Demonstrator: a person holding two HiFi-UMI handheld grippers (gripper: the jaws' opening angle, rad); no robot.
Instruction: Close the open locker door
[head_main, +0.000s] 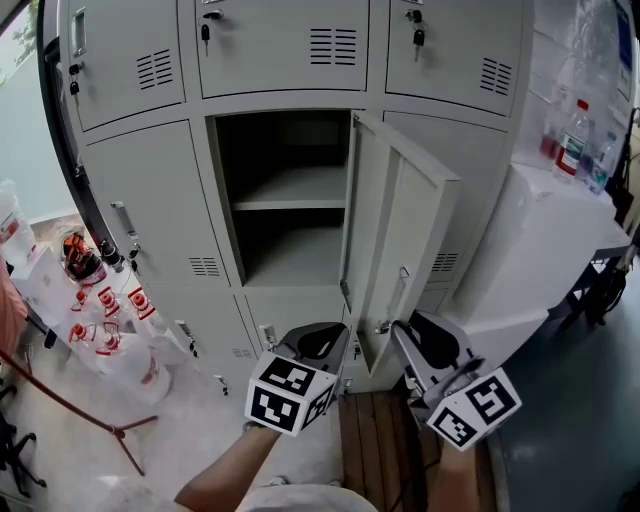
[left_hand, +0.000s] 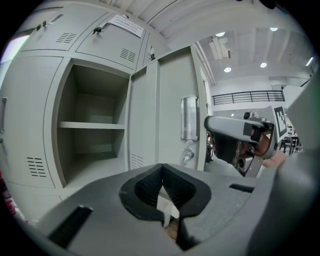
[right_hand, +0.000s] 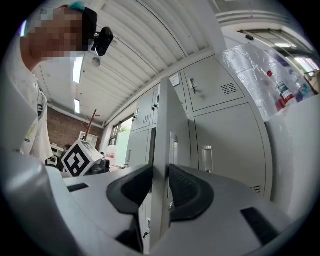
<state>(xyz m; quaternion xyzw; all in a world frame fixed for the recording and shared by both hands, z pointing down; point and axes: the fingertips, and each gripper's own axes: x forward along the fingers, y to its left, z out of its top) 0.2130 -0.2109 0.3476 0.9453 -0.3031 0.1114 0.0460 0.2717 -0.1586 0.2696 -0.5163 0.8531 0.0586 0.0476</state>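
Right gripper view is showing my right hand-held gripper (right_hand: 160, 172) pinching the locker door (right_hand: 165, 125), swung out right of its compartment (head_main: 285, 200), my left hand-held gripper (left_hand: 161, 170) pressed together; this thin edge grip is risking slipping.

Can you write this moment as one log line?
locker door: open | right gripper: shut on locker door edge | left gripper: shut, empty

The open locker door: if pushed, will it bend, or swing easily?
The open locker door looks like thin folded sheet metal, so probably light yet stiff. Hinged along one side, it should swing shut rather than slide.
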